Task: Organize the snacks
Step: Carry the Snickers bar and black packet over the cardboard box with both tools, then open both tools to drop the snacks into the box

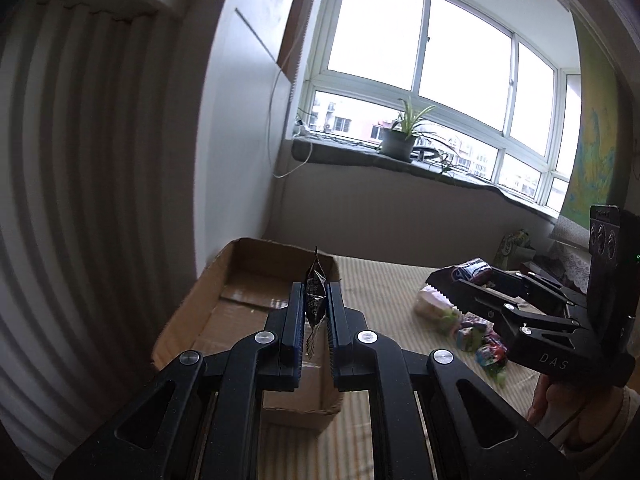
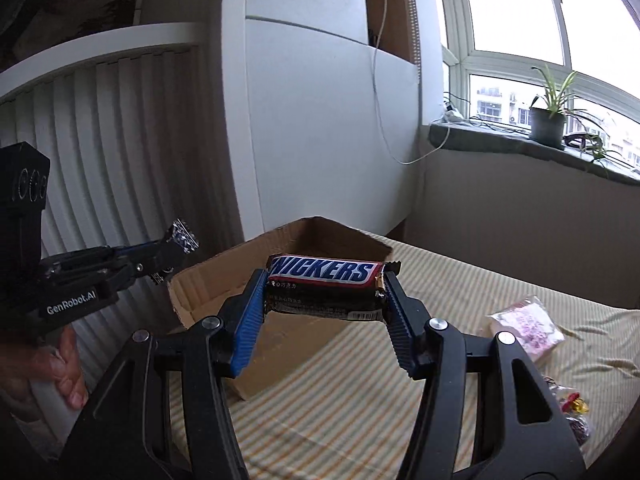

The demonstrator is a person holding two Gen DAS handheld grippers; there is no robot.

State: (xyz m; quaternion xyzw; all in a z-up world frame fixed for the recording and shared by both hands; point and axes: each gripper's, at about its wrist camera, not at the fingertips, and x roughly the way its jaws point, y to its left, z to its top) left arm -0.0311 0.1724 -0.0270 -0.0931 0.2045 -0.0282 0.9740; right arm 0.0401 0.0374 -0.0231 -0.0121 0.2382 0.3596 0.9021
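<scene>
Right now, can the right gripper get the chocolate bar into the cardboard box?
Probably yes. The right gripper holds the chocolate bar by its ends, just before the open cardboard box. The box top is open, and the left gripper is off to one side.

Cardboard box: matt brown corrugated paper, glossy tape inside. Chocolate bar: glossy plastic wrapper. Small sachet: shiny crinkled foil. Bedsheet: striped woven cloth, matt. Gripper fingers: ribbed blue rubber on black plastic.
</scene>
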